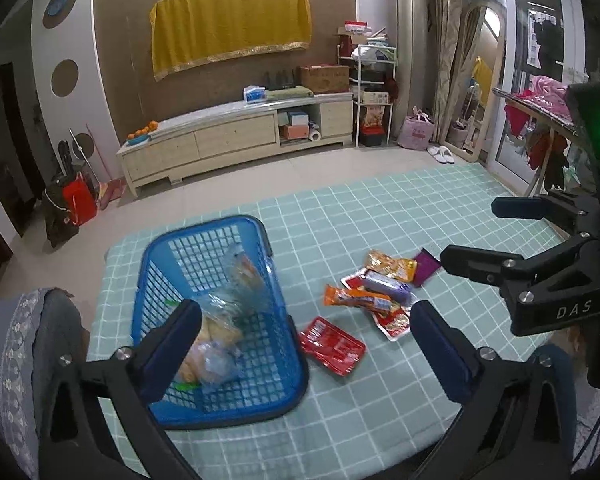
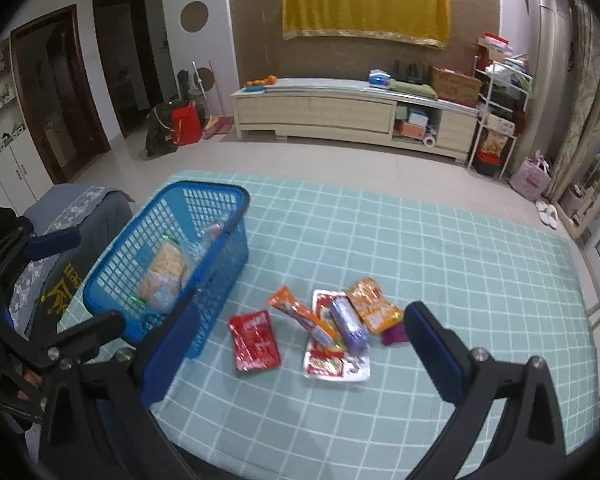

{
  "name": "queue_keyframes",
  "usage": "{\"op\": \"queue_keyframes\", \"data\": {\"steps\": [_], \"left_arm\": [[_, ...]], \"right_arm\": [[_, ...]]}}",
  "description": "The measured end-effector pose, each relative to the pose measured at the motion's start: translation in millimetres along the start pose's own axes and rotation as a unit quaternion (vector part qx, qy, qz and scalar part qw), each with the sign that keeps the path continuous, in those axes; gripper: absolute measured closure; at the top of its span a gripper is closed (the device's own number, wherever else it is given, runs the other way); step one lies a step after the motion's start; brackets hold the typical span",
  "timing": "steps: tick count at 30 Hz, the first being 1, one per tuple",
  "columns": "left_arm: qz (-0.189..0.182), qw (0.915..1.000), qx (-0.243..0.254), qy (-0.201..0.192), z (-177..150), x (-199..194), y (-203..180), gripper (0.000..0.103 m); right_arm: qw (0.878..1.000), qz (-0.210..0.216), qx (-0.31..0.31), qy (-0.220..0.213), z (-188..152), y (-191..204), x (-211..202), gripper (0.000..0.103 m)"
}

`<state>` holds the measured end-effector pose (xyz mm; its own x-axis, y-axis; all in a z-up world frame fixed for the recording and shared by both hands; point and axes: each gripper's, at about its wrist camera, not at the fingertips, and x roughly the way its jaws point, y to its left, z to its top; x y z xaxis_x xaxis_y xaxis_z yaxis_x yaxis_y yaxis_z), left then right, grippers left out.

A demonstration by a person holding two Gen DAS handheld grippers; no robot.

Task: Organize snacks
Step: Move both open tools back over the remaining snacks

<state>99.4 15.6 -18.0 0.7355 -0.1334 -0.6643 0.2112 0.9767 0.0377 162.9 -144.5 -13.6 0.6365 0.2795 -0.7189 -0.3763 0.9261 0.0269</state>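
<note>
A blue plastic basket (image 1: 260, 240) (image 2: 236, 196) stands on the table's left side with clear packs of crackers (image 1: 216, 340) (image 2: 164, 268) inside. To its right lie a red packet (image 1: 332, 346) (image 2: 254, 340), an orange stick pack (image 1: 356, 298) (image 2: 300, 312), a purple pack (image 1: 386, 286) (image 2: 350, 326), an orange-yellow pack (image 1: 392, 266) (image 2: 374, 304) and a red-and-white tray pack (image 1: 396, 322) (image 2: 332, 364). My left gripper (image 1: 304, 344) is open and empty above the basket's near end. My right gripper (image 2: 300, 344) is open and empty above the loose snacks; it also shows in the left wrist view (image 1: 488, 236).
The table wears a mint-green checked cloth (image 1: 380, 400) (image 2: 460, 260). A grey chair back with a patterned cover (image 1: 28, 344) (image 2: 72, 216) stands at the table's left. A TV cabinet (image 1: 236, 140) (image 2: 340, 108) stands against the far wall.
</note>
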Motion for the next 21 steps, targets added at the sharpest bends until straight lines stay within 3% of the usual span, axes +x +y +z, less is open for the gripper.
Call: {"op": "queue_keyframes", "data": {"steps": [21], "left_arm": [[-0.051,0.9953,-0.026,0.079,-22.2,54.0,-74.6,0.0]], "right_arm": [[0.997,0.001,0.058,0.052,-62.6,-85.3,8.2,0.0]]}}
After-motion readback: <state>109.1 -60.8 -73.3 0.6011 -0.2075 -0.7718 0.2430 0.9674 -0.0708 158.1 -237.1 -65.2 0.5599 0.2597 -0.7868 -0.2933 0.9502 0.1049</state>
